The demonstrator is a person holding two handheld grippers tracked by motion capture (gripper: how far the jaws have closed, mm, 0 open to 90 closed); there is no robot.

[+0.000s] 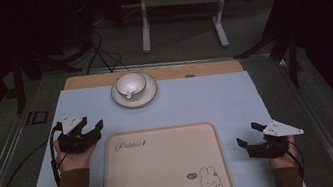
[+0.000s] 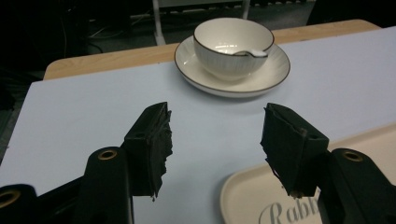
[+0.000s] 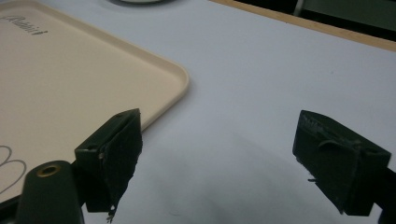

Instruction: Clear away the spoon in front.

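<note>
Leftmost in the high view, the left gripper point(image 1: 78, 131) hovers over the pale blue mat point(image 1: 205, 97) beside the tray's near-left corner, its black jaws spread apart with nothing between them; the left gripper view shows the same gap, the foam-like pads point(image 2: 159, 140) ragged at their edges. Beyond it, toward the far edge of the mat, a white bowl point(image 1: 131, 84) sits centred on a round white saucer point(image 1: 149, 94), both glossy with a thin dark rim line; the bowl's outer wall is finely ribbed, and a white spoon handle point(image 2: 256, 52) leans on its rim, the rest hidden inside. Whether the bowl holds anything else cannot be told. A strip of bare wooden tabletop point(image 1: 211, 67) shows behind the mat. Nearer the person lies a cream rectangular tray point(image 1: 163, 167) with rounded corners and a low raised lip, smooth and matte, carrying nothing; script lettering marks its far-left corner and a line-drawn rabbit point(image 1: 209, 179) its near-right. Well right of the tray, the right gripper point(image 1: 249, 133) hangs above the mat with its jaws wide apart and empty.
</note>
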